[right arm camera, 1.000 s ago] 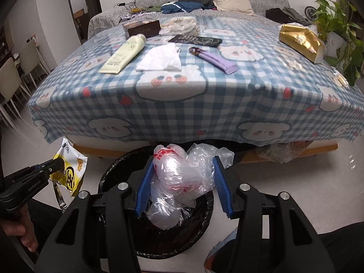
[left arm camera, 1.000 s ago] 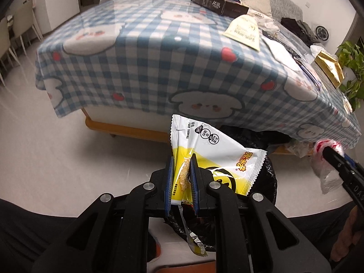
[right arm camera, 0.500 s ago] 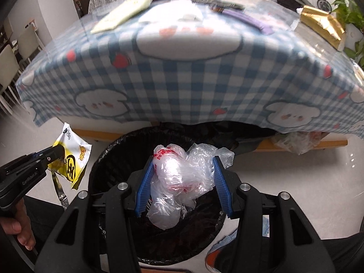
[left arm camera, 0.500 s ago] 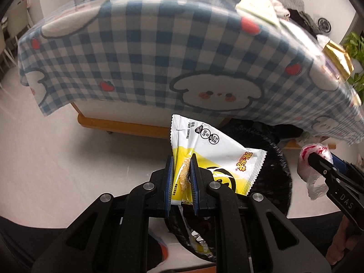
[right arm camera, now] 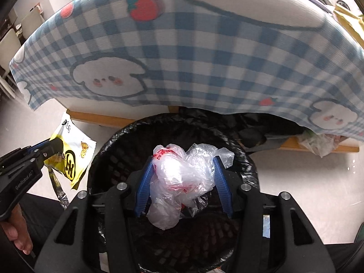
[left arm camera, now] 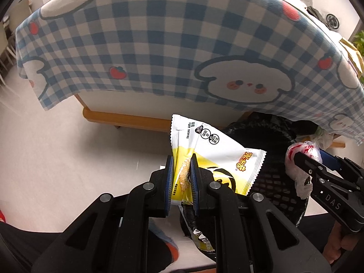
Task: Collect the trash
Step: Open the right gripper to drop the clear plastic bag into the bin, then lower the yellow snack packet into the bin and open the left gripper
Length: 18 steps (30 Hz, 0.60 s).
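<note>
My right tool (right arm camera: 182,179) clasps the crumpled plastic bag (right arm camera: 182,177) directly over the black bin (right arm camera: 248,166), ready to drop. My left tool (left arm camera: 182,179) stays clenched on the yellow snack wrapper (left arm camera: 216,157), waiting at the bin's nine o'clock.

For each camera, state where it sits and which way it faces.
Left wrist: on the left gripper, tilted down past its jaws pinching the snack wrapper toward floor and tablecloth; dark-clothed legs at the bottom.
Right wrist: on the right gripper, tilted down into the trash bin, crumpled plastic bag between its fingers; a hand at lower left.
Shared: both show bin, tablecloth, wrapper, bag, and the other gripper.
</note>
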{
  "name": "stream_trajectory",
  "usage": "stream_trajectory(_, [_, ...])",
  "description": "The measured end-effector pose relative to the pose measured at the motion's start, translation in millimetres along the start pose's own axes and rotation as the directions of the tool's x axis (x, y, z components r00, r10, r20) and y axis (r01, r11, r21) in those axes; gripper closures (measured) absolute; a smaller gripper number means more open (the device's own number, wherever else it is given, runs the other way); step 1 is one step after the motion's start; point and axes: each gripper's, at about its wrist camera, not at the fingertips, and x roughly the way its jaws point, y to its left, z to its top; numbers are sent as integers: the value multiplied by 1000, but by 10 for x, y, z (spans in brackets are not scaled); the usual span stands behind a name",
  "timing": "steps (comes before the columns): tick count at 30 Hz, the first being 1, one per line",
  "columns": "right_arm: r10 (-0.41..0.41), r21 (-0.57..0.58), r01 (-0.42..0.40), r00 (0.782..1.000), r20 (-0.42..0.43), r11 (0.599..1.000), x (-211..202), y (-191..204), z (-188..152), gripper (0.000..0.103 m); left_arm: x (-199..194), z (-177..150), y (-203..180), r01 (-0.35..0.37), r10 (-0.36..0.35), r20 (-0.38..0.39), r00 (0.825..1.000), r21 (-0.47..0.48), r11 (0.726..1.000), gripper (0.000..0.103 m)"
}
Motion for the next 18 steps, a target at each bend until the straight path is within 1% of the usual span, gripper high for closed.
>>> stream_trajectory(7, [10,-16,-11,1000,-28,1000,116,106,41,47,57,-34,70,-8,8,-10,1000,-18,1000,89])
stream_trajectory(10, [10,-18,-10,1000,-25,1000,129,126,27,38,75,-32,59,-7,7,-13,1000,-13,1000,89])
stream_trajectory(12, [7,-15,-7,1000,-13,1000,93,128,20,29,88,-25,37,-6,6,-15,1000,-9,1000,89])
stream_trajectory(13, [5,-13,-5,1000,-8,1000,66,100,9,26,93,-24,31,-5,5,-14,1000,-6,1000,89])
stream_trajectory(15, [-2,-7,2,1000,2,1000,29,44,-5,17,82,-27,-21,-2,2,-13,1000,3,1000,89])
stream_trajectory(18, [-11,4,11,1000,19,1000,-29,-64,-39,10,81,-40,-126,6,-6,-12,1000,23,1000,89])
